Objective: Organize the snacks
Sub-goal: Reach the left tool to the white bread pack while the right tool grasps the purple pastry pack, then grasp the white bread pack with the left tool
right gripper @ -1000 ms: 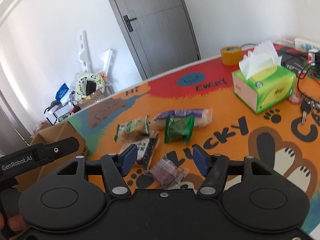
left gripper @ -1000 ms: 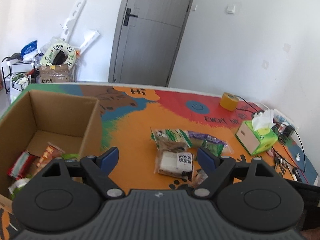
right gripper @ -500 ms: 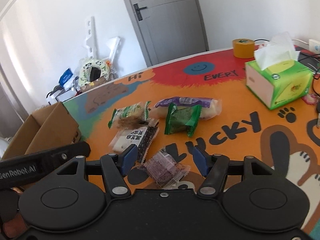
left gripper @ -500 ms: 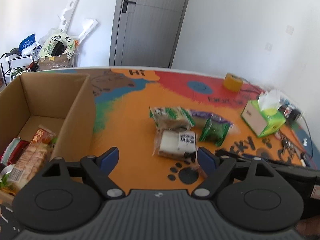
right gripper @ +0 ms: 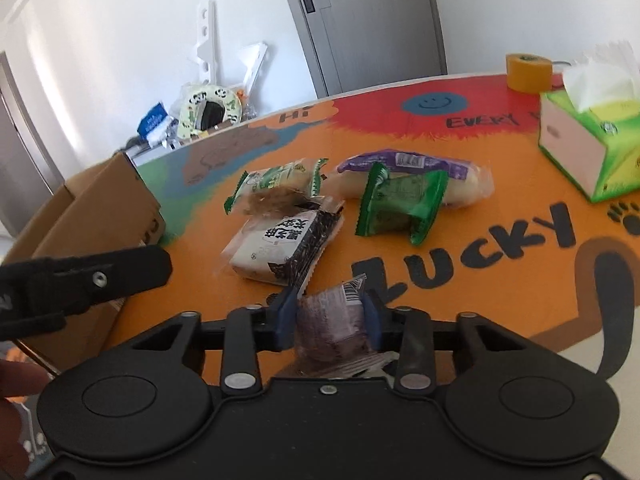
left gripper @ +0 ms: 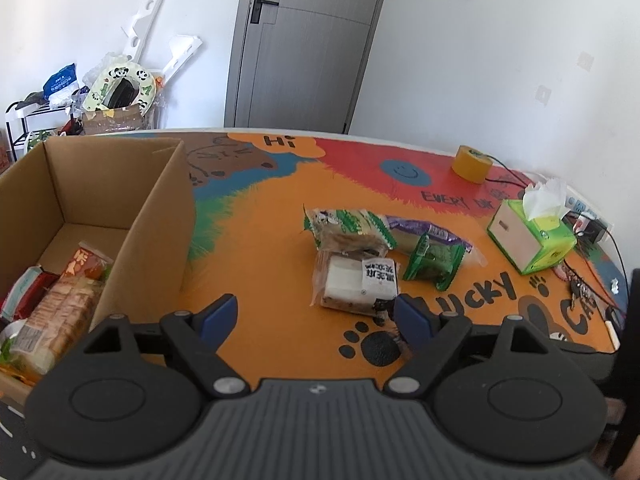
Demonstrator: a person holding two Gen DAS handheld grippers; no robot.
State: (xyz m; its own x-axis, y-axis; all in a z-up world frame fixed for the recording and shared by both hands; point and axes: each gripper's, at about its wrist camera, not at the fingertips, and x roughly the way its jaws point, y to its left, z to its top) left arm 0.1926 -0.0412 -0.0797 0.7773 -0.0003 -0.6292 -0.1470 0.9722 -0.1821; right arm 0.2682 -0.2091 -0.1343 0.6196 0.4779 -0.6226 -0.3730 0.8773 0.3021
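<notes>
**Closing on the purple snack packet**

My right gripper (right gripper: 330,314) is closing its jaws, with the small purple snack packet (right gripper: 332,328) between the pads and touching both at the near edge of the surface (right gripper: 520,292). It looks light, soft and crinkly, so I judge a hold across its middle is best; the film may slip or crush. My left gripper (left gripper: 316,314) hangs with jaws wide apart and nothing between them. The cardboard box (left gripper: 160,216), already holding snacks, sits at ten o'clock from the packet. Four more packets lie at twelve o'clock, with the black-and-white packet (right gripper: 280,248) nearest. The surface between packets and box is open, but the box wall must be cleared.
</notes>
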